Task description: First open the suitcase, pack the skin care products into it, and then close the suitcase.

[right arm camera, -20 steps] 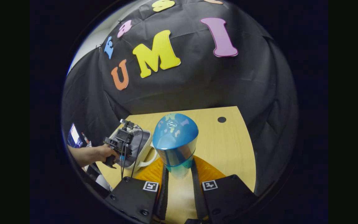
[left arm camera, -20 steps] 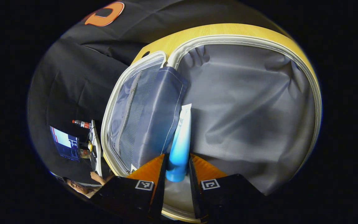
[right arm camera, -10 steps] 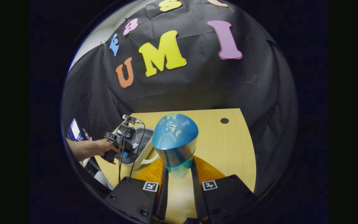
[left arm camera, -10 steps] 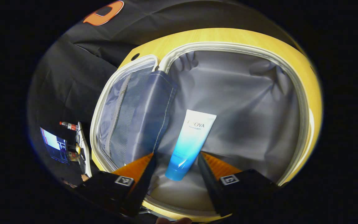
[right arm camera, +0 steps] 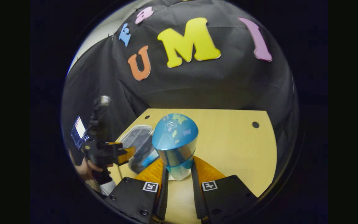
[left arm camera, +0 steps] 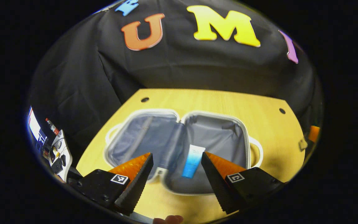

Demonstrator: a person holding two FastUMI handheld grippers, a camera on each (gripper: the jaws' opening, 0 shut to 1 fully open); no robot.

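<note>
The white suitcase (left arm camera: 253, 146) lies open flat on the wooden table (left arm camera: 216, 99), grey lining up. A blue-and-white tube (left arm camera: 192, 161) rests in its right half. My left gripper (left arm camera: 176, 160) hangs open above the case's near edge, nothing between its orange fingers. In the right gripper view my right gripper (right arm camera: 178, 166) is shut on a blue domed bottle (right arm camera: 175, 141), held upright over the table. The suitcase (right arm camera: 135, 140) lies to its left with the tube (right arm camera: 149, 160) inside, and the left gripper (right arm camera: 128, 153) hovers beside it in a hand (right arm camera: 84, 169).
A side desk with a screen (left arm camera: 35, 127) and small items stands left of the table. Round cable holes (left arm camera: 144, 100) mark the tabletop's far corners. An orange object (left arm camera: 313, 133) shows at the table's right edge. Bare wood lies right of the suitcase (right arm camera: 228, 140).
My left gripper let go of the tube, which now lies in the suitcase's right half, then opened and drew back and up. The right gripper still holds the bottle, turned slightly left.
</note>
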